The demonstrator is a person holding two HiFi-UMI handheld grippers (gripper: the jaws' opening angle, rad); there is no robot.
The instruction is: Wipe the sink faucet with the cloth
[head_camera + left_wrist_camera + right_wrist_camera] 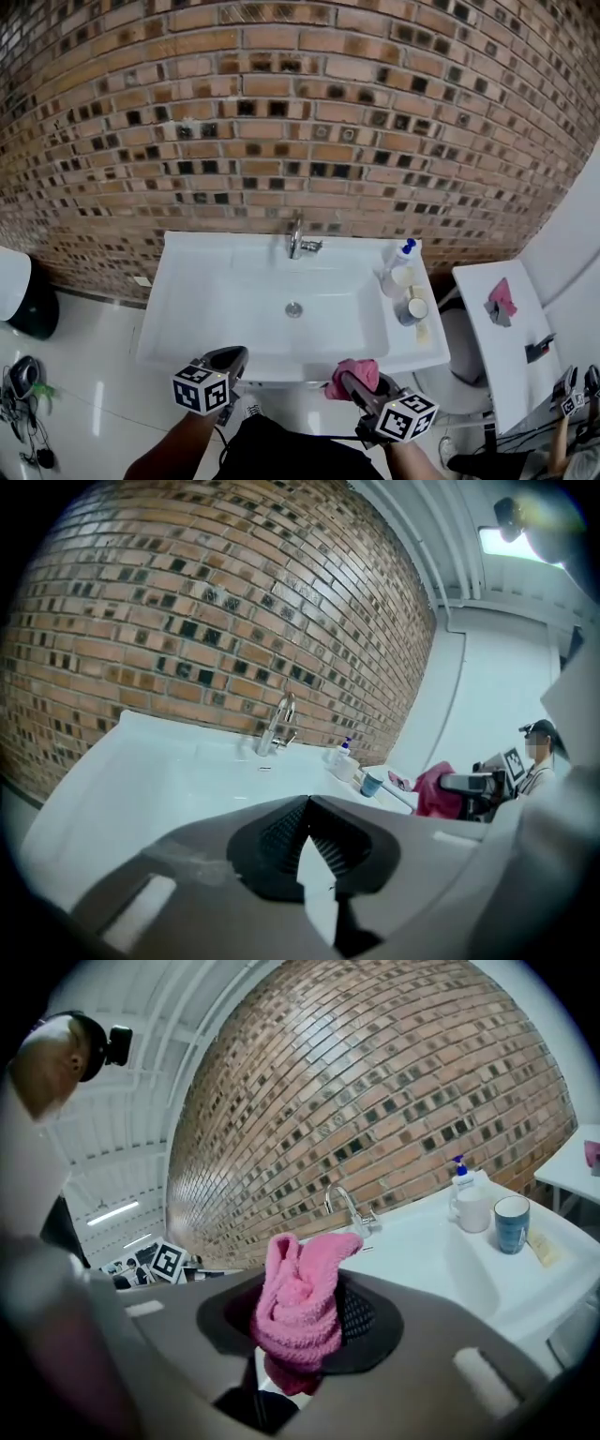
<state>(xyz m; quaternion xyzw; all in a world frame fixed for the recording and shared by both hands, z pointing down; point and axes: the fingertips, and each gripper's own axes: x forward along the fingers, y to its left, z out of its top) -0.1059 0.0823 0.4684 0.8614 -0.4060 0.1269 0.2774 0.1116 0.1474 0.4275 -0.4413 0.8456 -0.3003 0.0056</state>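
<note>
Head view first: the white ceramic sink counter (187, 281) sits against a brown brick wall (281, 112). The curved chrome faucet (296, 239) is at the middle of its back edge, and the round metal drain (294, 308) is in the basin below it. The back right corner has a white pump bottle with a blue top (404, 251), then a white cup (400, 278) and a blue mug (412, 309) lined up along the right edge. Both tools hang just off the front edge, well apart from the faucet. The left tongs (234, 354) are by the left half of that edge. The right tongs (354, 380) are by the right half, with a bunched pink terry cloth (349, 366) sticking out of the tip. A separate white side counter (497, 352) stands off to the right with a small pink thing (502, 300) on it.

Left gripper view: the left tongs (307, 841) are closed right up, ribbed black pads together, nothing in between. The faucet (278, 724) is way ahead at the back edge, and the cloth (433, 791) shows off to the right in the other tool.

Right gripper view: the right tongs (302, 1330) are clamped on the cloth (305, 1302), which stands up in a wad between the pads and droops a bit below them. The faucet (347, 1206) is beyond it, not touching, with the cup (472, 1209) and mug (511, 1224) near the right edge
</note>
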